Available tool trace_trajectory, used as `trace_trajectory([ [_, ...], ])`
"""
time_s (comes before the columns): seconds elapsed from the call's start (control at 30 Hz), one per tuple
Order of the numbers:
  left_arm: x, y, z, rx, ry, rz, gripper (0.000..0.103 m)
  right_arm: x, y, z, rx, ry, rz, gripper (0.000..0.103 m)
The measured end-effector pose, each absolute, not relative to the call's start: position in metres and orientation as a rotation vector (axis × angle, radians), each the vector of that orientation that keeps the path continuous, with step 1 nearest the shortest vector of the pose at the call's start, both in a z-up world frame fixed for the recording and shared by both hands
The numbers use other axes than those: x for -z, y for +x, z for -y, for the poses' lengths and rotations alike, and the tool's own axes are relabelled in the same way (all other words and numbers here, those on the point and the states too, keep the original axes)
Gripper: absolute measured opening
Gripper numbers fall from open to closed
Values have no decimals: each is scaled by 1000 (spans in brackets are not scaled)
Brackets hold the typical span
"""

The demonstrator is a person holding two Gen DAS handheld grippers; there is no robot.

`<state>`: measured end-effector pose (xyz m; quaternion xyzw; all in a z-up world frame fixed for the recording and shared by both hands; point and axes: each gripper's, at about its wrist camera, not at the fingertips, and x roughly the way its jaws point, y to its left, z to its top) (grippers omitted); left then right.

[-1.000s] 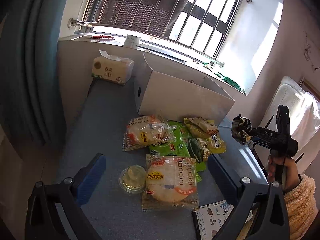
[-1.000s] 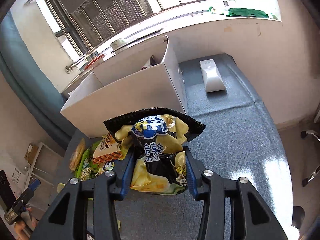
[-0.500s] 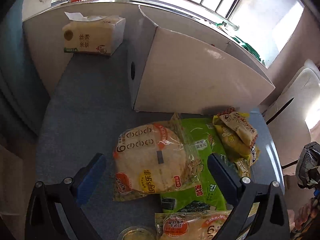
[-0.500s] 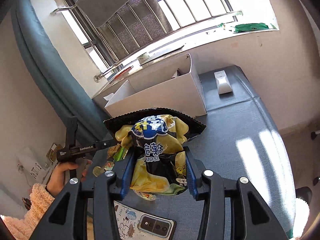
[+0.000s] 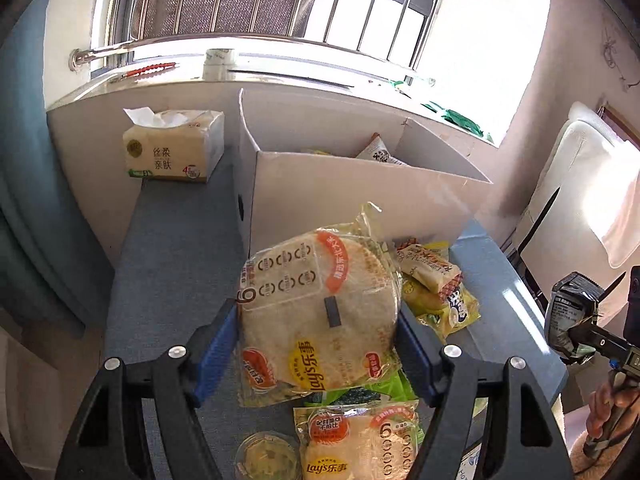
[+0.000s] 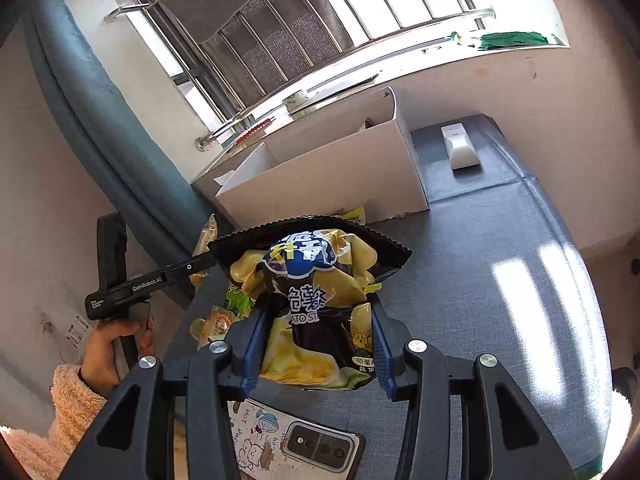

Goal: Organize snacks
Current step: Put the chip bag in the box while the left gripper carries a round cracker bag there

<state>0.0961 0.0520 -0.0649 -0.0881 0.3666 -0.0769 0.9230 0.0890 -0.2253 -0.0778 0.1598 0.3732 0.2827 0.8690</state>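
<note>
Left hand-held gripper (image 5: pixel 318 338) pinches my Lay's pancake pack (image 5: pixel 316 312) | right hand-held gripper (image 6: pixel 316 344) clamps chip bag (image 6: pixel 312 300) | white box (image 5: pixel 360 196) at 12 o'clock

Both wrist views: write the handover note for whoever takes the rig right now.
Left tool: shut on the round Lay's pack, held in front of the white box.
Right tool: shut on the black-and-yellow chip bag, held above the blue-grey surface, short of the box.
Done: at least one packet shows inside the box.
Left: drop both held packs into the box, then clear the pile: second Lay's pack, green pack, yellow packs, small clear cup.
Not snacks: tissue pack, phone.
</note>
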Motion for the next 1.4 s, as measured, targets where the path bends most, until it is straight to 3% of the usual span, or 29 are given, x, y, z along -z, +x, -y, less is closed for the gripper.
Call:
trace_trajectory([
  [0.2, 1, 94, -43, 198, -118, -600, 78, 58, 105, 212, -624, 312, -737, 50],
  [0.5, -76, 186, -38, 210, -90, -512, 78, -15, 187, 172, -632, 200, -631, 50],
  [0.83, -47, 293, -40, 190, -124, -674, 80, -21, 315, 147, -521, 133, -717, 52],
  [0.9, -31, 302, -41, 195, -144, -733, 99, -14, 331, 146, -495, 120, -746, 58],
  [0.93, -24, 304, -41, 176, -144, -746, 103, -10, 338, 147, -482, 127, -763, 80],
  [1.0, -19, 300, -43, 145, -137, -738, 103, -6, 342, 156, -449, 170, -762, 103],
  [1.4, -65, 220, -60, 152, -92, -582, 103, -38, 288, 184, -537, 244, -641, 103],
])
